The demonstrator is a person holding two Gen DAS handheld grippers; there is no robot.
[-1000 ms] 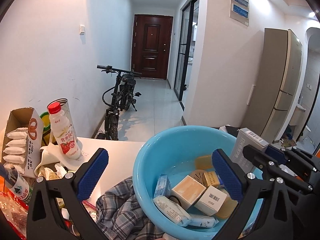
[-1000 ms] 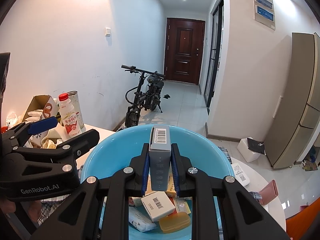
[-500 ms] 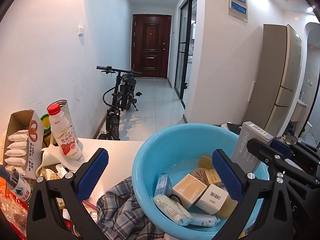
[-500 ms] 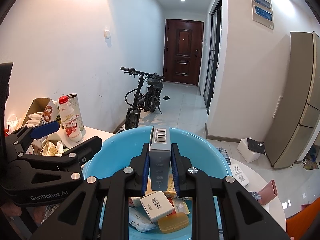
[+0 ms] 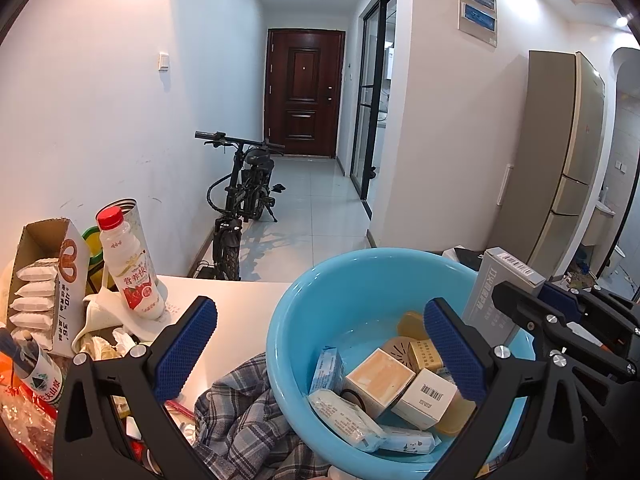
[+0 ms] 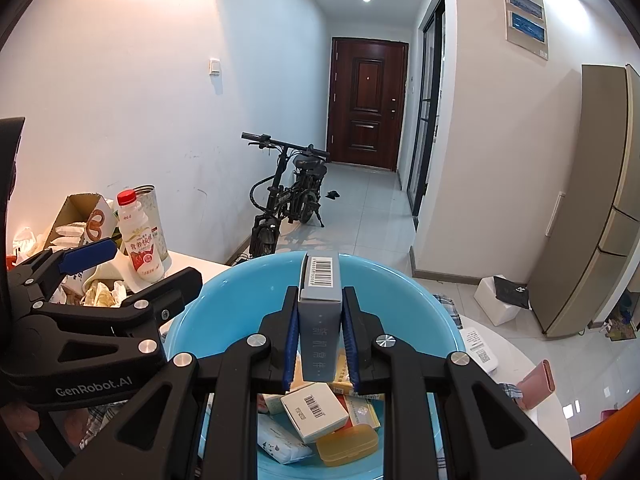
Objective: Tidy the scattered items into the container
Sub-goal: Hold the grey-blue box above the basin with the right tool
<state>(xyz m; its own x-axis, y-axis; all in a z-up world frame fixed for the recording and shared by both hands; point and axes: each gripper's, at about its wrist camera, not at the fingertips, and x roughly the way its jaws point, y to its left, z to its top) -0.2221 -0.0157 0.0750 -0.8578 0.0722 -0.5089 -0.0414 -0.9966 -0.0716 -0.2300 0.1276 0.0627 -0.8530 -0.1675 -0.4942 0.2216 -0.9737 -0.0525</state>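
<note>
The right gripper [image 6: 319,350] pinches a tall grey cardboard box with a barcode on its end [image 6: 320,320] between its blue pads, holding it upright above the round light-blue plastic basin [image 6: 240,300]. The left gripper [image 5: 320,346] stands spread and empty over the basin's near rim. Small boxes and packets lie inside; a plaid cloth [image 5: 248,412] touches its left side on the white table [image 5: 240,300].

A light blue basin [image 5: 360,280], a grey-blue plaid cloth [image 5: 248,412], and a red-capped white bottle [image 5: 134,268].
</note>
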